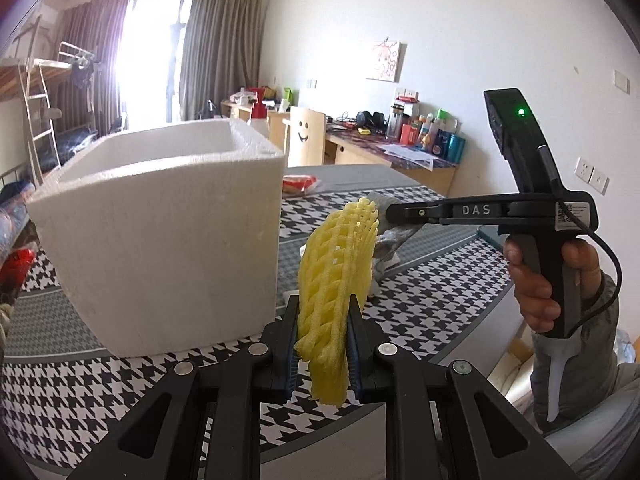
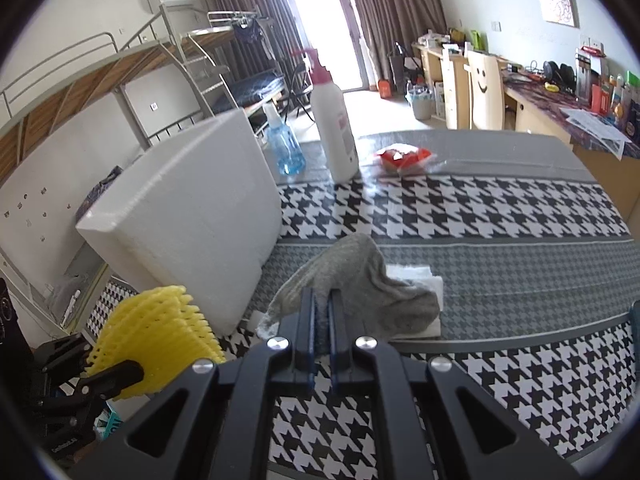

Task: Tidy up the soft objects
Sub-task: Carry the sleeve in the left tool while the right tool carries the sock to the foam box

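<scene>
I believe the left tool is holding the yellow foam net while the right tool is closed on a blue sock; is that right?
Not quite: the sock is grey, not blue, as the right wrist view shows. The rest holds: the left tool is holding the yellow foam net, and the right tool is closed on the sock.

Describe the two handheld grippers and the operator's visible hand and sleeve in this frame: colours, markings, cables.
Both grippers are matte black with silver screw heads and blue finger pads. The right gripper has a pistol-style handle, white "DAS" lettering, a white sticker label, a green indicator light on its upright top module and a black cable looping behind. The bare right hand emerges from a grey sleeve. The left gripper shows the same black linkage.
</scene>
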A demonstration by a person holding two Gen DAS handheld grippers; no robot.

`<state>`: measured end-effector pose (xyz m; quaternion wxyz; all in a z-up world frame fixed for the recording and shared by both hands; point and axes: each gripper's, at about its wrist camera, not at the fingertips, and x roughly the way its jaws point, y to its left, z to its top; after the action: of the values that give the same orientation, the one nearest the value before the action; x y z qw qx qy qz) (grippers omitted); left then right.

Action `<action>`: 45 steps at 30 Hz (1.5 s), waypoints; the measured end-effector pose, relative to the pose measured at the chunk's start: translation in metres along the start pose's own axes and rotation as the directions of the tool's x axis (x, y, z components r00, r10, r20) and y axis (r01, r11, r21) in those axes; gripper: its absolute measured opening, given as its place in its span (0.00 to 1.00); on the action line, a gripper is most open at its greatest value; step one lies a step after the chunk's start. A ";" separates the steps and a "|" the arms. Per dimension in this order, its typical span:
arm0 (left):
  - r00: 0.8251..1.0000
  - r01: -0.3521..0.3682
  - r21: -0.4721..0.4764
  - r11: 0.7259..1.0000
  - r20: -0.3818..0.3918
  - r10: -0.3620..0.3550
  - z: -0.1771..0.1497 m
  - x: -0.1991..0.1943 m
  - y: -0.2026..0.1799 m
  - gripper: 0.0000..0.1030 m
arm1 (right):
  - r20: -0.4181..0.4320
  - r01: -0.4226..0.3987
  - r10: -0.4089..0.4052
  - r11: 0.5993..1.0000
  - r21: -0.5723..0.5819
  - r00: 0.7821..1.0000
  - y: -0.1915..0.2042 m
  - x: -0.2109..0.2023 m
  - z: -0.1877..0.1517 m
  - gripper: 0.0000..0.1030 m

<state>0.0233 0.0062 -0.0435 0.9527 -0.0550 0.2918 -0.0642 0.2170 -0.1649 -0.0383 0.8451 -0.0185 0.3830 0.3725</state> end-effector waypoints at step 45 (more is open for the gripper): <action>0.989 -0.036 0.052 0.998 0.147 0.028 0.050 -0.023 -0.014 0.20 | 0.228 -0.029 0.035 0.999 -0.029 0.973 0.019 -0.069 0.025 0.07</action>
<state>0.0314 -0.0004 0.0121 0.9736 -0.0289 0.2202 -0.0524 0.1910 -0.1859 0.0296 0.8770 0.0198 0.2789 0.3907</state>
